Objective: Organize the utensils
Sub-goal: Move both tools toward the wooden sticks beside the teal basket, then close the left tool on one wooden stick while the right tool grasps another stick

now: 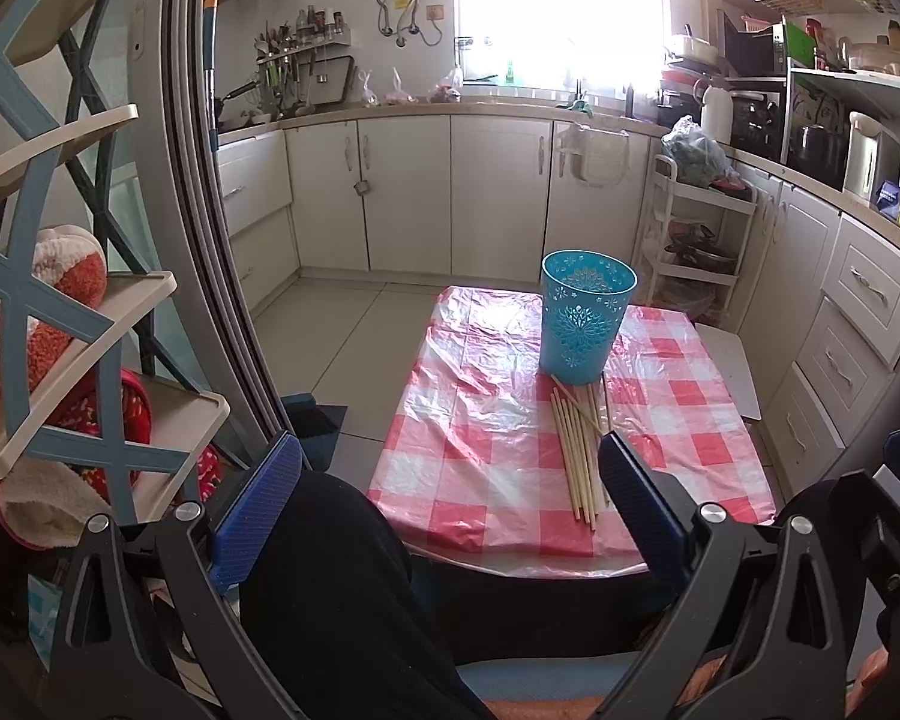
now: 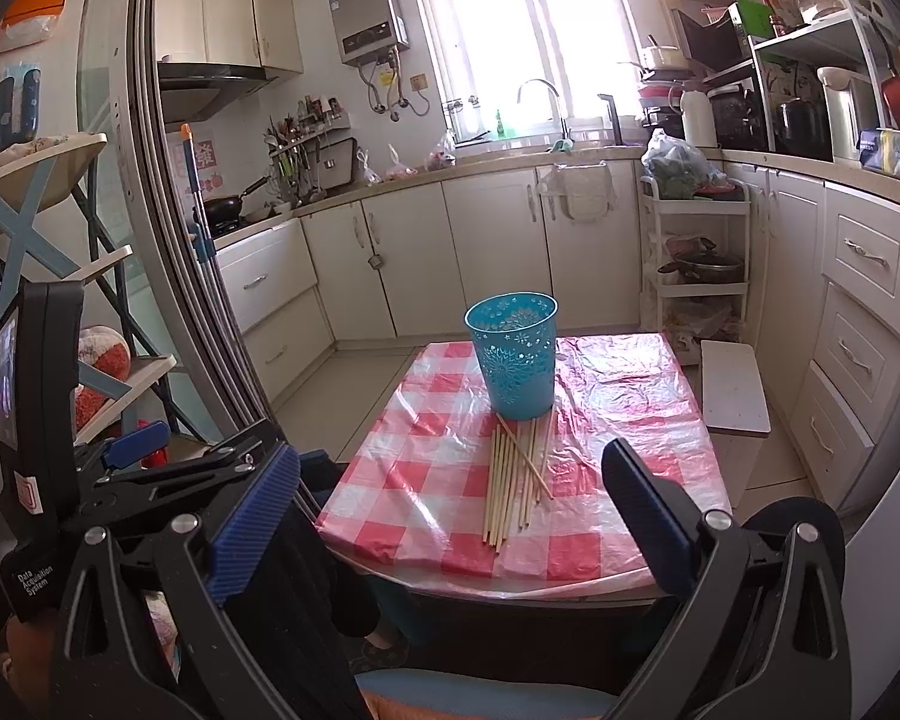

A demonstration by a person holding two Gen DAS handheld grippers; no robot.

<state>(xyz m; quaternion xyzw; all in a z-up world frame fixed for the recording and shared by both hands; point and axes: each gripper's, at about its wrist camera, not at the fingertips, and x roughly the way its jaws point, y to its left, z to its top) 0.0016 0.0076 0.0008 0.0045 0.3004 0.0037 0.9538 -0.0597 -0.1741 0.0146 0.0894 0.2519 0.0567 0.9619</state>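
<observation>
**Both grippers wide apart, short of the table's near edge**

Blue fingers (image 1: 258, 510) of the left gripper (image 1: 450, 504) fill the lower corners of its frame, spread wide with nothing between them; dark cloth lies below, at bottom centre. The right gripper (image 2: 456, 516) stands likewise agape and empty, low in its own view.

Beyond them a small table (image 2: 450, 552) under a red-and-white checked plastic cover sits at centre frame. Chopsticks (image 2: 513, 480) lie in a loose bundle near its middle, a couple crossing the rest, their far ends just beside a blue cup (image 2: 516, 354) that stands upright toward the far edge. The bundle's near tips stop short of the near edge.

Bare checked cover lies either side of the bundle. Pale floor shows left of the table; a white board (image 2: 735, 387) lies just beside its right edge. A shelf rack (image 1: 78, 312) crowds the left of the frame.
</observation>
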